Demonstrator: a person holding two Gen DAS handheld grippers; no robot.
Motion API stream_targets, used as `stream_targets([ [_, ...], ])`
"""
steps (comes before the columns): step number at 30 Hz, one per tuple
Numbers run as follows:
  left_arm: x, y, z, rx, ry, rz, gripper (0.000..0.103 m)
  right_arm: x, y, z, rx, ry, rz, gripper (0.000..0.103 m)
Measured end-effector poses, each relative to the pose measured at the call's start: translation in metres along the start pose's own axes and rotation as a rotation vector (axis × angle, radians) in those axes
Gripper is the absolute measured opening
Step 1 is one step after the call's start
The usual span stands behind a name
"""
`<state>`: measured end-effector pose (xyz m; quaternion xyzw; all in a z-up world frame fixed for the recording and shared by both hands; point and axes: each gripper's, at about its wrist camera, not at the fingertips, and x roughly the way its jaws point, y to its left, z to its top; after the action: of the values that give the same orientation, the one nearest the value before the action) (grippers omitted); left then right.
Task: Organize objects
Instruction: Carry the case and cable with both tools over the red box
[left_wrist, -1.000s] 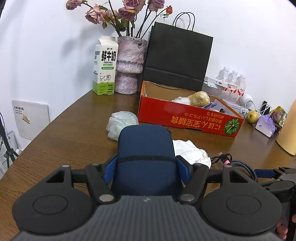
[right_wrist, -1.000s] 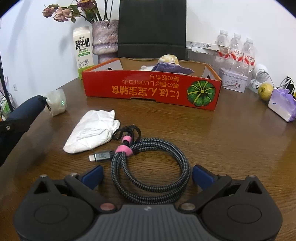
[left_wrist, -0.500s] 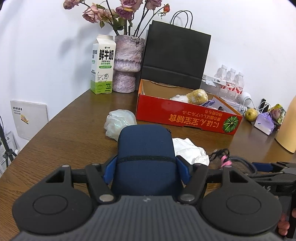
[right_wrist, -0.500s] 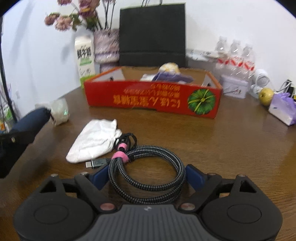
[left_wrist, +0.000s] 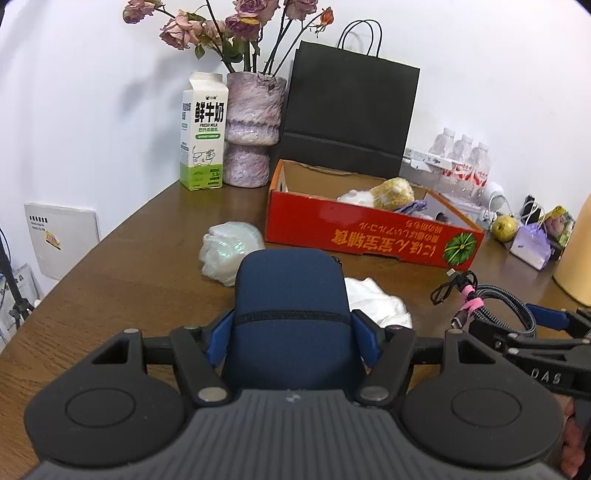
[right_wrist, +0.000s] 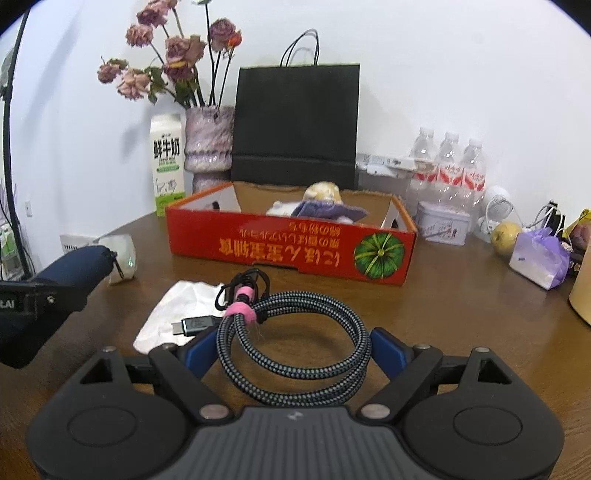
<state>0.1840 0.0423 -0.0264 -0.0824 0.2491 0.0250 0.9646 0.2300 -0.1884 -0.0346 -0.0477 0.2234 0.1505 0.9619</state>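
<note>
My left gripper (left_wrist: 291, 332) is shut on a navy blue zip pouch (left_wrist: 291, 295) and holds it above the wooden table (left_wrist: 140, 269). My right gripper (right_wrist: 293, 343) is shut on a coiled braided cable (right_wrist: 295, 350) with a pink tie, lifted off the table; the cable also shows in the left wrist view (left_wrist: 491, 299). The red cardboard box (right_wrist: 291, 247) stands ahead, holding a plush toy (right_wrist: 323, 192) and a purple cloth (right_wrist: 325, 210). In the right wrist view the pouch (right_wrist: 70, 266) is at the left.
A white crumpled cloth (right_wrist: 177, 310) and a clear plastic wad (left_wrist: 229, 251) lie on the table before the box. Behind stand a milk carton (left_wrist: 202, 133), a vase (left_wrist: 251, 129), a black paper bag (left_wrist: 347, 118), water bottles (right_wrist: 447, 162), a tin (right_wrist: 443, 223), an apple (right_wrist: 504, 232).
My right gripper has closed on the cable and lifted it off the table, so the view rose. My left gripper, still holding the pouch, has risen a little.
</note>
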Motion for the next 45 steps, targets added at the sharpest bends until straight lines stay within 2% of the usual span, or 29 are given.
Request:
stream_targets([
  [12,0.002,-0.04,0.039,0.036,-0.063,-0.013,0.068,-0.004,-0.012,0.027,-0.021,-0.075,0.0,0.087],
  [21,0.021,-0.065,0.067,0.044,-0.094,-0.015,0.068,0.006,-0.023,0.05,-0.01,-0.118,-0.013,0.087],
  [33,0.054,-0.084,0.102,0.005,-0.139,-0.021,0.068,0.039,-0.031,0.084,0.0,-0.182,-0.035,0.087],
  [45,0.099,-0.091,0.126,0.002,-0.138,-0.018,0.068,0.084,-0.033,0.108,-0.015,-0.2,-0.046,0.087],
])
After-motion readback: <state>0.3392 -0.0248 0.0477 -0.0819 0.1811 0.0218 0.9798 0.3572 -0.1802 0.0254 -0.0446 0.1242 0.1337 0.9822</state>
